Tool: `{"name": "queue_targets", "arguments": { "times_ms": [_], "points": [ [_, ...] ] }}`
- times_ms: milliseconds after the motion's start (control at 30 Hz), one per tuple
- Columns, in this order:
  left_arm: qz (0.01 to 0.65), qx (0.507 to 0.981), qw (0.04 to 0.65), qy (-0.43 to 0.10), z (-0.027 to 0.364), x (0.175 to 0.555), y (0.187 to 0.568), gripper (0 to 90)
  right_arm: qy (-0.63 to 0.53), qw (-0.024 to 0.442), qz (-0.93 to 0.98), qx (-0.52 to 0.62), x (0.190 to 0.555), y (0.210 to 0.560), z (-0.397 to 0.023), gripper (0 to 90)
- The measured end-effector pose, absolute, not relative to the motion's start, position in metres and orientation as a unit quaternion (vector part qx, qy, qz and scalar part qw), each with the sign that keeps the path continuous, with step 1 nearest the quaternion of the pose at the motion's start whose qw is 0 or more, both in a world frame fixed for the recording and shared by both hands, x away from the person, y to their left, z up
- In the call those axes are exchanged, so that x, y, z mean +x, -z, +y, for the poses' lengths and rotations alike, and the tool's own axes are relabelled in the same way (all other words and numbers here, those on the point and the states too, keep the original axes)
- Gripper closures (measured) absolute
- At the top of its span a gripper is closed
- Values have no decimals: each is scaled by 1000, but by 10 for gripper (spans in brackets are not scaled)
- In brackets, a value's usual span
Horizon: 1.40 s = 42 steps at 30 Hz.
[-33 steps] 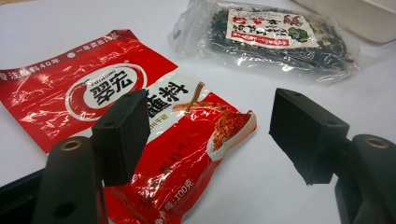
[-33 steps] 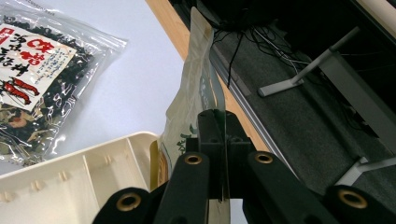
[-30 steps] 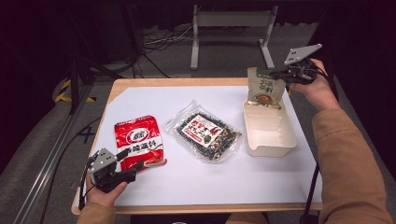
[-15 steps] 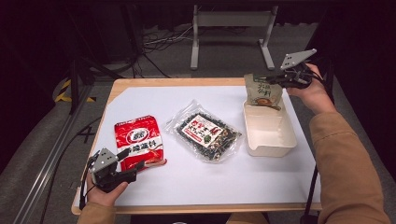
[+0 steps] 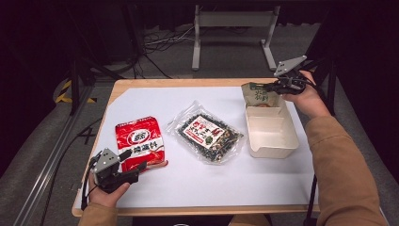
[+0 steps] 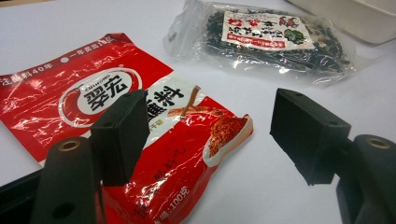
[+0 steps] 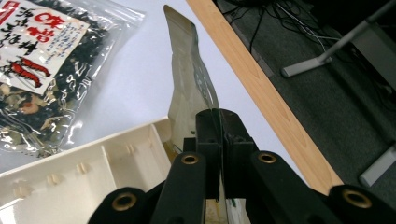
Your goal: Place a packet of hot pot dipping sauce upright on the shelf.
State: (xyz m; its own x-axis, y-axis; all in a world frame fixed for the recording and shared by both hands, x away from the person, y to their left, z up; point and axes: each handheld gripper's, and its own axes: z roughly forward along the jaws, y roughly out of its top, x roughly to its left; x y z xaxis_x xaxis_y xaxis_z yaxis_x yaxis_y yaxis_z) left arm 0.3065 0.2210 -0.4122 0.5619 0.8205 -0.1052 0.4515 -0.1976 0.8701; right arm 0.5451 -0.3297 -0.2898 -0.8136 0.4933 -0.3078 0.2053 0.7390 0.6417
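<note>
Pinching a green packet (image 5: pixel 258 95) over the cream box (image 5: pixel 272 136), right gripper (image 5: pixel 276 86) clamped, left gripper (image 5: pixel 132 161) apart beside red packet (image 5: pixel 139 142).

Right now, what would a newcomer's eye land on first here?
Probably the right tongs, clamped shut on a small green pouch held upright over the far end of the cream tray. Next, the bright red sachet at the table's near left, with the open left tongs hovering by it. Between them lies a clear bag of dark dried food.

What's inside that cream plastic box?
The cream plastic box shows bare floor; at its far end the right hand-held gripper lowers a green-printed pouch, hiding that corner.
</note>
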Motion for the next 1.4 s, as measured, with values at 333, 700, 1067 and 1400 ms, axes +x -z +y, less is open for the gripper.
{"name": "queue_targets", "arguments": {
  "times_ms": [333,700,1067,1400],
  "points": [
    [420,752,470,-195,217,310,412,282,-308,226,893,239,542,295,-347,792],
    [414,755,472,-190,214,315,411,277,-358,209,855,312,534,284,-350,500],
    [408,754,481,-184,210,321,409,275,-411,230,806,359,504,260,-358,434],
    [399,752,494,-179,207,330,403,270,-447,224,791,352,463,249,-347,426]
  ]
}}
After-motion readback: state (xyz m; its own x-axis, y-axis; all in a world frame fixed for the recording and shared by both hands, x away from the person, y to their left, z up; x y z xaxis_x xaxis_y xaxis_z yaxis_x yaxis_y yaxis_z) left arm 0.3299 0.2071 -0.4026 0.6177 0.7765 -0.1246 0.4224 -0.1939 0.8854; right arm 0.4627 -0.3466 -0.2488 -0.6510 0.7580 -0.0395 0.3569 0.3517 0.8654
